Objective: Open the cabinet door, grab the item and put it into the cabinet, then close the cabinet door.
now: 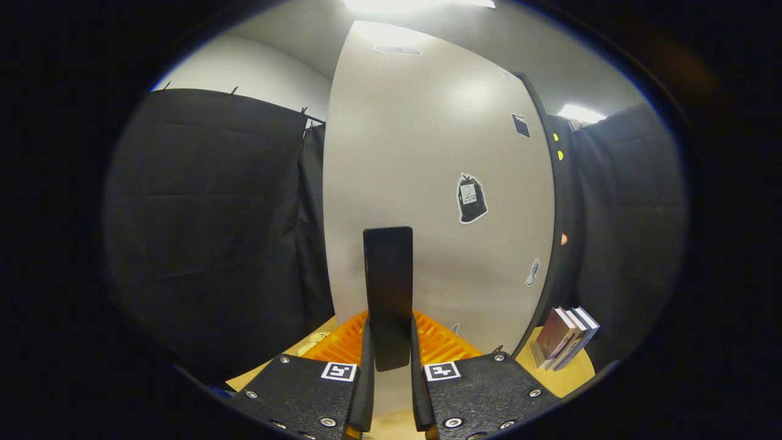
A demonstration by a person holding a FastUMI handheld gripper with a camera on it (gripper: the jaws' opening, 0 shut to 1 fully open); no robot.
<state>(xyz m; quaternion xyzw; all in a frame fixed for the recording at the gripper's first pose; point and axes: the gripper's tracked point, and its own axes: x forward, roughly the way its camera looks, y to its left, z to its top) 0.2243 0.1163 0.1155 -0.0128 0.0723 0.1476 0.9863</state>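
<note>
My gripper point(388, 354) is shut on a flat black slab point(388, 281), which stands upright between the two fingers and rises well above them. Just beyond it looms the white cabinet point(427, 146), a tall pale panel with several stickers and a dark edge down its right side. From this angle I cannot tell whether that panel is the door or whether it stands open. The slab hides the lower middle of the panel.
An orange ribbed rack point(443, 345) lies on the wooden table point(571, 373) just ahead of the fingers, at the cabinet's foot. A few books point(565, 336) lean to the right of the cabinet. A small pale object point(314, 338) lies left of the rack. Black cloth walls stand on both sides.
</note>
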